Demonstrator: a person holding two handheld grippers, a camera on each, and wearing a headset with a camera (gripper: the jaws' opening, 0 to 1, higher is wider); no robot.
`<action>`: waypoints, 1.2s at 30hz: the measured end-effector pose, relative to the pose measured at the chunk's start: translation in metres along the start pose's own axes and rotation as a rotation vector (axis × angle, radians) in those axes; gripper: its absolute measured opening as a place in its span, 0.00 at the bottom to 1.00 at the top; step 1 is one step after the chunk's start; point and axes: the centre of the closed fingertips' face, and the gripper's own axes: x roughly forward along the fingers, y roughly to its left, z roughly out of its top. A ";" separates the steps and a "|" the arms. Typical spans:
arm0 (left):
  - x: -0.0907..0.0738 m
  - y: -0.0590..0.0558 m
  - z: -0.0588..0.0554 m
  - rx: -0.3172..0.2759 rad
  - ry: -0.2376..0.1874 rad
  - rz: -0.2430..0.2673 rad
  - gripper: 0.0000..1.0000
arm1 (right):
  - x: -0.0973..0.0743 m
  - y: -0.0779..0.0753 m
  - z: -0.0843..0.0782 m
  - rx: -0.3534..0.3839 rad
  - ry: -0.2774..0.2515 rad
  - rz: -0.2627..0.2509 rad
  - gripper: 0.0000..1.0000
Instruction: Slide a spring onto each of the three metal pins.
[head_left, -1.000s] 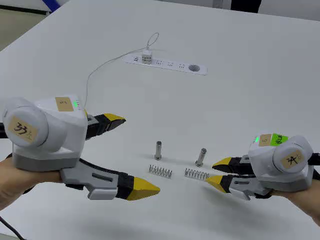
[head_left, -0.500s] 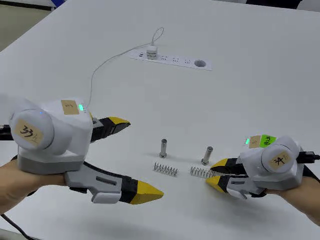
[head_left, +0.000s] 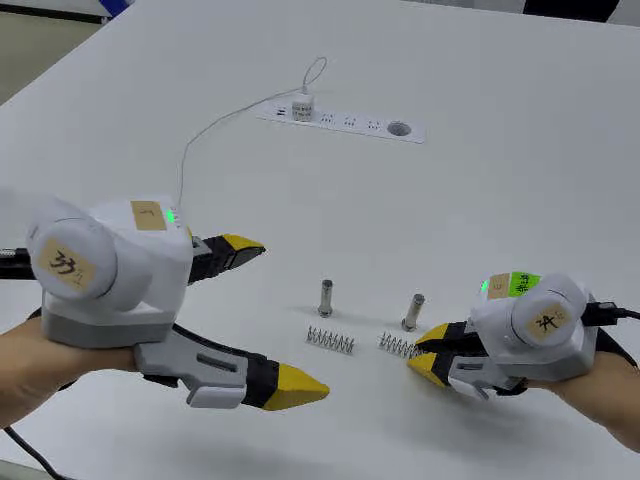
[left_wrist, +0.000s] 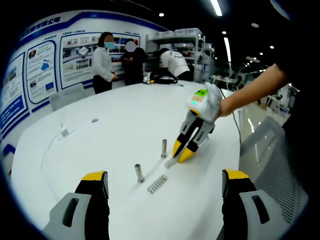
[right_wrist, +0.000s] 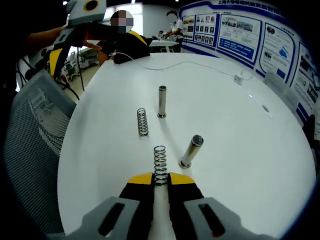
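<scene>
Spring (right_wrist: 160, 162) end pinched in right tool (right_wrist: 161, 179), left tool (left_wrist: 165, 174) wide — white table (head_left: 480, 200), wall posters (right_wrist: 240, 35) beyond

The tabletop (head_left: 500, 180) is smooth and white, with a soft sheen. Each pin (head_left: 326, 297) looks like polished metal, smooth and reflective. Each spring (head_left: 330, 340) is thin, bright wire. The left tongs (head_left: 293, 316) and right tongs (head_left: 415, 352) are matt black plastic with yellow tips, under glossy white plastic housings (head_left: 130, 270) bearing tan paper labels (head_left: 62, 265). The power strip (head_left: 340, 122) is white plastic. The chair (right_wrist: 35, 130) back is grey mesh.
</scene>
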 end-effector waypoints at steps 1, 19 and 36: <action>0.000 -0.001 0.000 0.002 0.001 -0.002 0.96 | -0.001 0.000 0.001 0.003 -0.002 -0.002 0.11; 0.013 -0.014 0.015 0.015 -0.021 -0.045 0.86 | -0.045 0.008 0.037 -0.079 -0.074 0.020 0.11; 0.032 -0.053 0.032 0.053 -0.068 -0.147 0.72 | -0.077 0.036 0.070 -0.246 -0.135 0.082 0.11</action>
